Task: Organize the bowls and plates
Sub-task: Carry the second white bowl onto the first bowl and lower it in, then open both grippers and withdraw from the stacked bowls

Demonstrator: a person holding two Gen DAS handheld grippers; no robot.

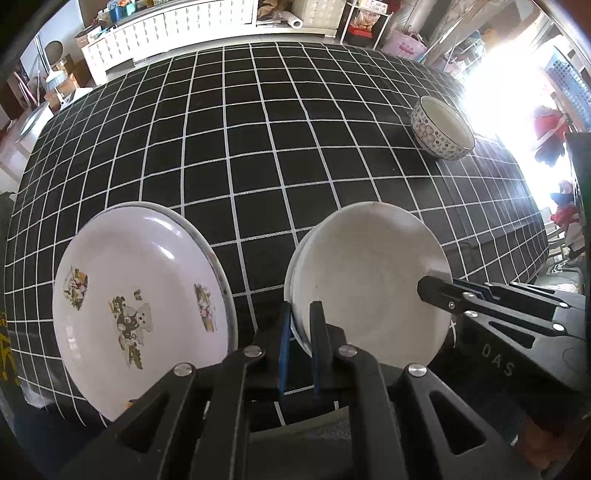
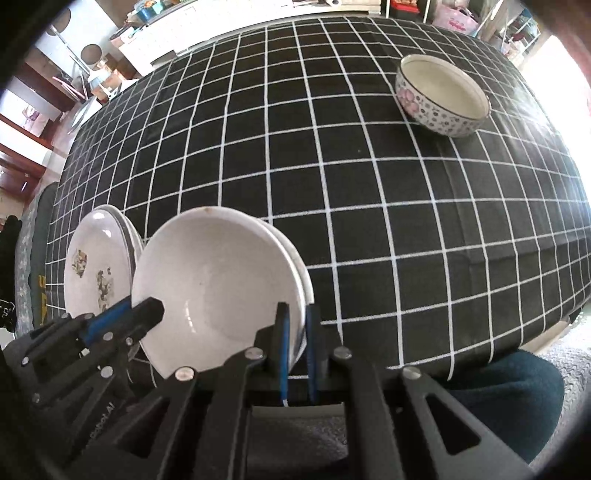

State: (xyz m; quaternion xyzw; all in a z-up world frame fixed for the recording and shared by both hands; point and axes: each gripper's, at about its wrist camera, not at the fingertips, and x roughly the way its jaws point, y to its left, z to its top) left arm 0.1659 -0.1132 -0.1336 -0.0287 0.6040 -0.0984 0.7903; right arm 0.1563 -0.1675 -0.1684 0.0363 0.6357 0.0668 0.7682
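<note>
Two plain white shallow dishes, nested together, hang between both grippers above the near part of the checked tablecloth. My left gripper is shut on the left rim. My right gripper is shut on the opposite rim. Just left of them lies a flower-printed white plate with a second rim showing under it. A patterned blue-and-pink bowl stands upright at the far right of the table.
The table's near edge runs just below the grippers, with a person's dark teal trouser leg beside it. White drawer cabinets and cluttered shelves stand beyond the far edge. Strong glare comes from the right.
</note>
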